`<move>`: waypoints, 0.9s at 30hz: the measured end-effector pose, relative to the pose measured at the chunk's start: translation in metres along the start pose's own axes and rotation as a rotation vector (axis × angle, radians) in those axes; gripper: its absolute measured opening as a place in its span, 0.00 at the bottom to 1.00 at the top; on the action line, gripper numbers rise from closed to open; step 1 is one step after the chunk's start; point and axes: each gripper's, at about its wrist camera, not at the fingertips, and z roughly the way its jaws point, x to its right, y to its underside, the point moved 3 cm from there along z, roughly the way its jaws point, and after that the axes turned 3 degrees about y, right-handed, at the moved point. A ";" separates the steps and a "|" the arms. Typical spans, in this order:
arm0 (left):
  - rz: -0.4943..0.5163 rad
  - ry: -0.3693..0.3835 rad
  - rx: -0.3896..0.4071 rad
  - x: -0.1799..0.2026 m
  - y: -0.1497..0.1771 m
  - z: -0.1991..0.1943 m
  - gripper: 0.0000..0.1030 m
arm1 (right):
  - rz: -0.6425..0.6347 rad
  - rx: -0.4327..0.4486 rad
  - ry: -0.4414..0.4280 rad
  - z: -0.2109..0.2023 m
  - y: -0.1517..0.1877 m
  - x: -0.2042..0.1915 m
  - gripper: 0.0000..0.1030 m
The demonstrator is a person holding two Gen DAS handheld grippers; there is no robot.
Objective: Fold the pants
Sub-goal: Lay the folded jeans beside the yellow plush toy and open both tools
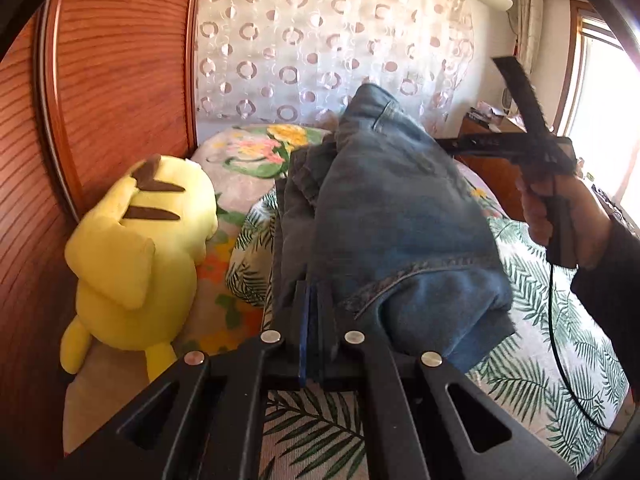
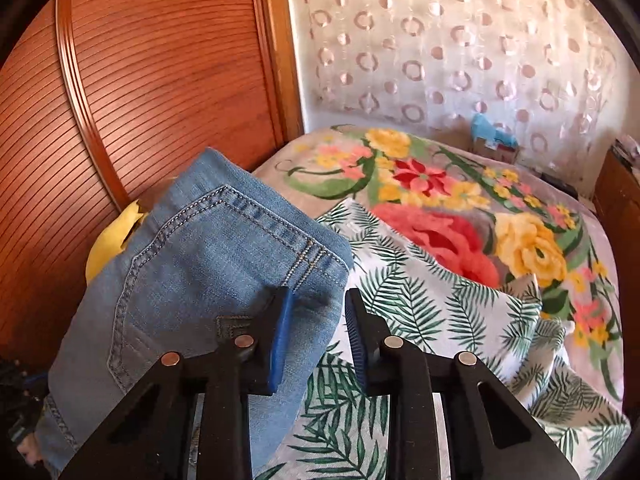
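Blue denim pants (image 1: 392,216) hang bunched in the left wrist view, above a bed. My left gripper (image 1: 312,286) is shut on a fold of their lower edge, the blue pads pinching the cloth. To the right, a hand (image 1: 560,208) holds the other gripper, whose black fingers point at the pants' far side. In the right wrist view the pants (image 2: 192,264) fill the lower left, with a stitched pocket and seam showing. My right gripper (image 2: 318,294) has its jaws apart. The denim's corner lies between them, along the left pad, and the right pad stands clear of it.
A yellow plush toy (image 1: 136,248) leans against the ribbed wooden panel (image 1: 120,80) at the left. The bed has a leaf-print sheet (image 2: 420,300) and a floral blanket (image 2: 440,200). A patterned curtain (image 2: 440,40) hangs behind. A black cable (image 1: 554,320) dangles from the right hand.
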 end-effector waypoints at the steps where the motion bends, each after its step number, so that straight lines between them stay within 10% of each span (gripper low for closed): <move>1: 0.001 -0.005 0.010 0.001 -0.001 -0.005 0.04 | 0.016 0.011 -0.019 -0.015 -0.003 -0.002 0.27; 17: 0.092 0.043 0.127 0.080 -0.006 -0.080 0.04 | 0.027 0.190 -0.008 -0.213 0.153 0.001 0.27; 27: 0.143 0.083 0.133 0.133 0.008 -0.093 0.50 | 0.075 0.247 0.062 -0.286 0.207 0.002 0.27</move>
